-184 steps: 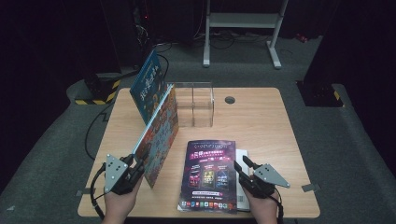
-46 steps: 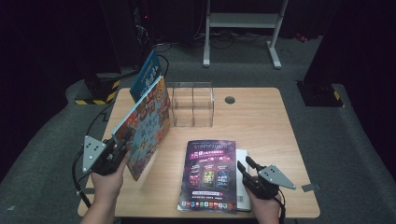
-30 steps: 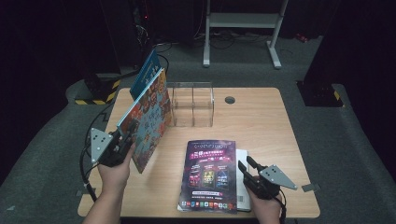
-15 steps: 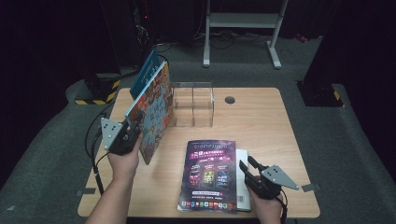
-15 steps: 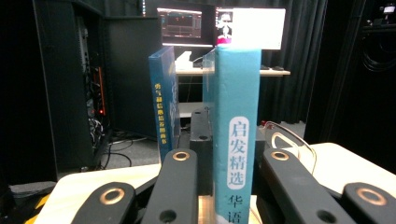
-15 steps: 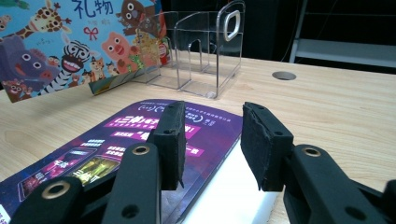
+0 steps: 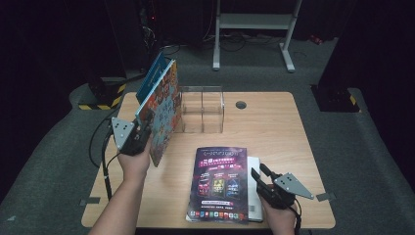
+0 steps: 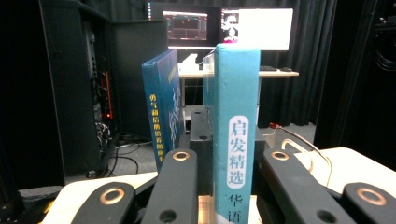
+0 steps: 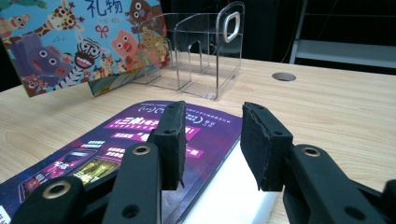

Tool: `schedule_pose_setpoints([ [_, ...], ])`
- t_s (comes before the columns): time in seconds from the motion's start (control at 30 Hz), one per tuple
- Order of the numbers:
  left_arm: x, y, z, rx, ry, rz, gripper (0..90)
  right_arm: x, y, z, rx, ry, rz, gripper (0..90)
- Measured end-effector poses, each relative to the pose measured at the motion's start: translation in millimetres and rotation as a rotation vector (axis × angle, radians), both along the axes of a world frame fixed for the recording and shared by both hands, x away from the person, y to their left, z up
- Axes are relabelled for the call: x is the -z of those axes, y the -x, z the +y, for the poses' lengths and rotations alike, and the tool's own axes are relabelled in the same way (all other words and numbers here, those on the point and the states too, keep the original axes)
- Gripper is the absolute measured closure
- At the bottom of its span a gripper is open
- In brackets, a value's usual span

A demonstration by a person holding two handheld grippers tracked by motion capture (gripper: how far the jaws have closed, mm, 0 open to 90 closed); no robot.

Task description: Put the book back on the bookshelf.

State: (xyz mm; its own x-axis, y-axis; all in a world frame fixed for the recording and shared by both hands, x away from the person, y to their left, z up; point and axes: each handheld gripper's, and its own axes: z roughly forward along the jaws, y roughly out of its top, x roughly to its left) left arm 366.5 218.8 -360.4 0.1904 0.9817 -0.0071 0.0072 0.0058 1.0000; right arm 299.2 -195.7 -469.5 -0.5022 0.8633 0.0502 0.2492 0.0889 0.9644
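In the high view my left gripper [image 7: 146, 135] is shut on the lower edge of a colourful picture book [image 7: 164, 110] and holds it upright over the table's left side. In the left gripper view its teal spine [image 8: 236, 140] stands between the jaws. A blue book [image 7: 150, 81] leans just behind it, left of a clear acrylic holder [image 7: 203, 110]. My right gripper [image 7: 257, 176] rests near the front edge, open, its jaws over the right edge of a flat purple magazine [image 7: 218, 181] and the white book [image 7: 253, 196] under it.
The wooden table [image 7: 274, 132] has a round cable hole [image 7: 240, 104] behind the holder. A cable [image 7: 100, 147] trails off the left edge. In the right gripper view the holder [image 9: 205, 51] stands beyond the magazine [image 9: 130, 135]. Dark floor and a white stand [image 7: 254, 22] lie beyond.
My left gripper has carried the picture book to the right and away from the person, closer to the holder and the blue book. The right gripper has stayed put.
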Motion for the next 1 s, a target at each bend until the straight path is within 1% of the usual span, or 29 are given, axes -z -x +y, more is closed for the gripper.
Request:
schedule_pose_setpoints([
  [0.1,-0.2,-3.0,-2.2,-0.004,0.002,-0.002,80.9,-0.5,0.3,-0.4,0.001,0.001,-0.003,60.4],
  [0.37,3.1,-10.4,-7.9,-0.016,-0.017,-0.005,80.8,-1.3,1.1,-0.9,-0.001,-0.001,-0.007,60.6],
  [0.47,5.1,-12.6,-9.3,-0.024,-0.019,-0.012,80.8,-1.3,1.3,-0.8,0.000,-0.002,-0.006,60.7],
  [0.53,6.4,-14.1,-10.1,-0.027,-0.012,-0.017,80.8,-1.1,1.3,-0.7,0.000,-0.002,-0.005,60.7],
  [0.67,8.8,-17.3,-12.0,-0.028,-0.013,-0.016,80.8,-0.8,1.3,-0.4,-0.003,0.002,-0.004,60.8],
  [0.7,9.3,-18.0,-12.3,-0.029,-0.019,-0.014,80.8,-0.9,1.3,-0.3,-0.003,0.002,-0.004,60.8],
  [1.0,12.7,-25.0,-15.8,-0.040,-0.025,-0.022,80.8,-1.2,1.6,-1.2,-0.001,-0.003,-0.005,60.8],
])
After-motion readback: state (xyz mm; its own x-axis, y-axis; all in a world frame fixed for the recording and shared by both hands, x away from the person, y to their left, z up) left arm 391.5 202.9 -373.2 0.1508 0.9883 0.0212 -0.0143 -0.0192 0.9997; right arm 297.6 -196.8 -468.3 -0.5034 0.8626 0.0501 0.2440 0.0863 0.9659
